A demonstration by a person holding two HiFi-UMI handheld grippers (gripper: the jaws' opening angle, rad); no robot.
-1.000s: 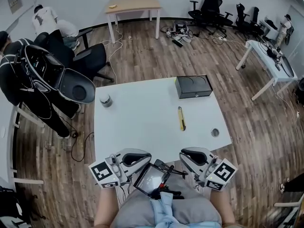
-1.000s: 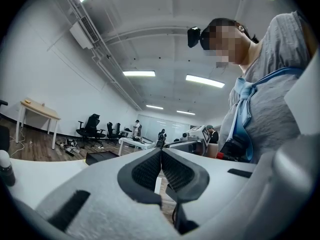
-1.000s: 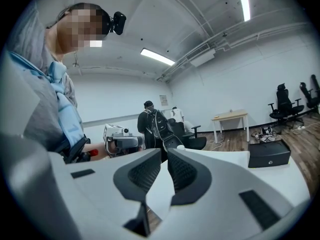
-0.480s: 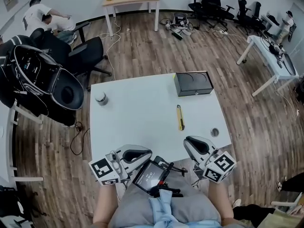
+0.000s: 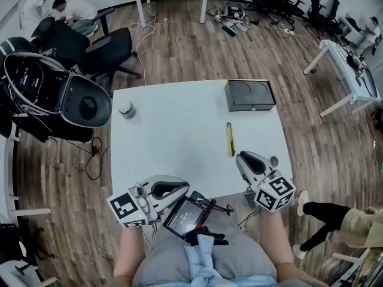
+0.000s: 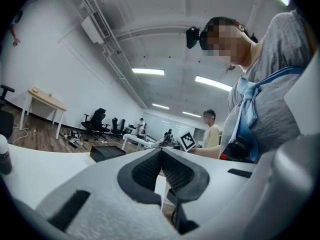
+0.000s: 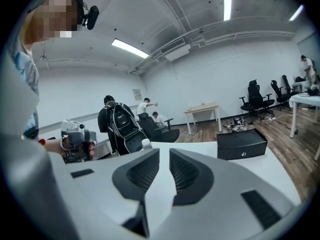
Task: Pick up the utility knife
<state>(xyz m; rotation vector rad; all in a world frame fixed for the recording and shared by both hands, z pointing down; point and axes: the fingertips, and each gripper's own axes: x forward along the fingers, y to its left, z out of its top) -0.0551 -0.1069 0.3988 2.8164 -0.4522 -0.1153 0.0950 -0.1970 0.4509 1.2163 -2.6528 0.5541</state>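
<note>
My R gripper (image 5: 244,156), jaws just cracking open, empty, sits beside the slim yellow utility knife (image 5: 230,139) near the white table (image 5: 173,136) edge. L gripper (image 5: 185,188) closed, empty.

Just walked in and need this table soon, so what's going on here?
A person at the near edge of the white table holds a gripper in each hand. The right gripper, jaws barely parted and empty, is close to the yellow utility knife, which lies untouched. The left gripper, jaws shut, hangs back.

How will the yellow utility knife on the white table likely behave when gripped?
The utility knife looks slim and rigid, so probably stiff and light. It lies flat on the smooth table, so it may slide or pivot rather than roll if nudged.
</note>
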